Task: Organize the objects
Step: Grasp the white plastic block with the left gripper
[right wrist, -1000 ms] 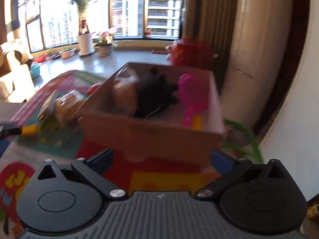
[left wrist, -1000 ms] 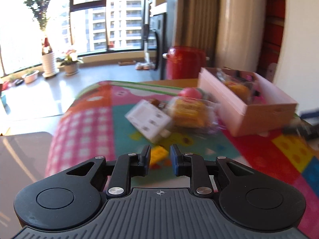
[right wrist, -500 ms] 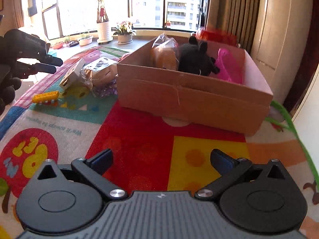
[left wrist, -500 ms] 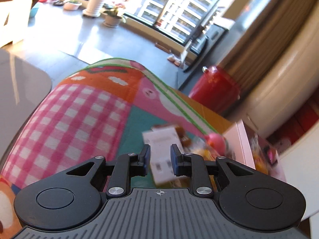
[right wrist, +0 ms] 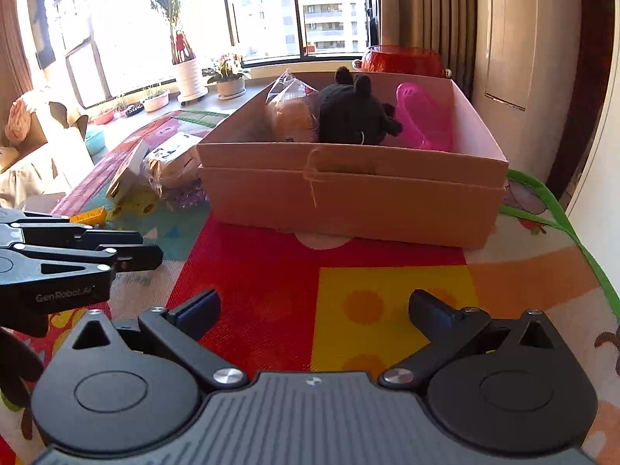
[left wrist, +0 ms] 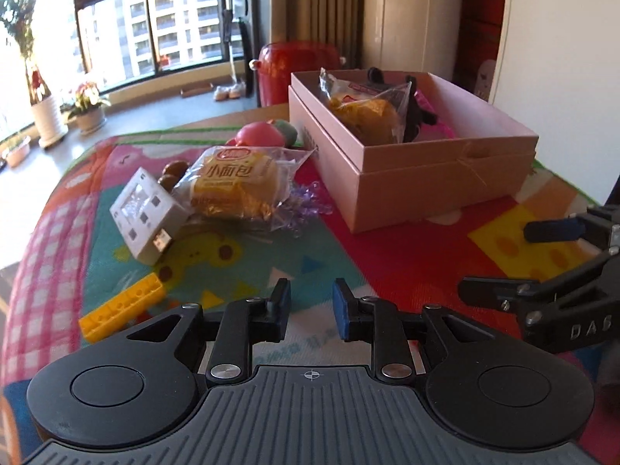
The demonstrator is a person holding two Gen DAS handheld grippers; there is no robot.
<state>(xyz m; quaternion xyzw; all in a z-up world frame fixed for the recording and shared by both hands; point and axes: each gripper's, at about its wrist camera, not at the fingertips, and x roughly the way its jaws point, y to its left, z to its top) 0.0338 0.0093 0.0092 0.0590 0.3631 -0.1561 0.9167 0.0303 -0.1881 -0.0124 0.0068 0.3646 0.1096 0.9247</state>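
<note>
grippers (left wrist: 311, 310) (right wrist: 314, 312) empty — box (right wrist: 348, 193) ahead

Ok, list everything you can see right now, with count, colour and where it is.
box: one, pink, far right of mat
bread packet: one, clear with yellow bread, in box
plush toy: one, black, in box
scoop: one, pink, in box
bread packet on mat: one, yellow, left of box
small box: one, white, left of that packet
brick: one, yellow, near mat edge
ball: one, pink, behind packet
mat: one, multicoloured
pot: one, red, behind box
left gripper: black, slightly apart, empty
right gripper: black, wide open, empty
</note>
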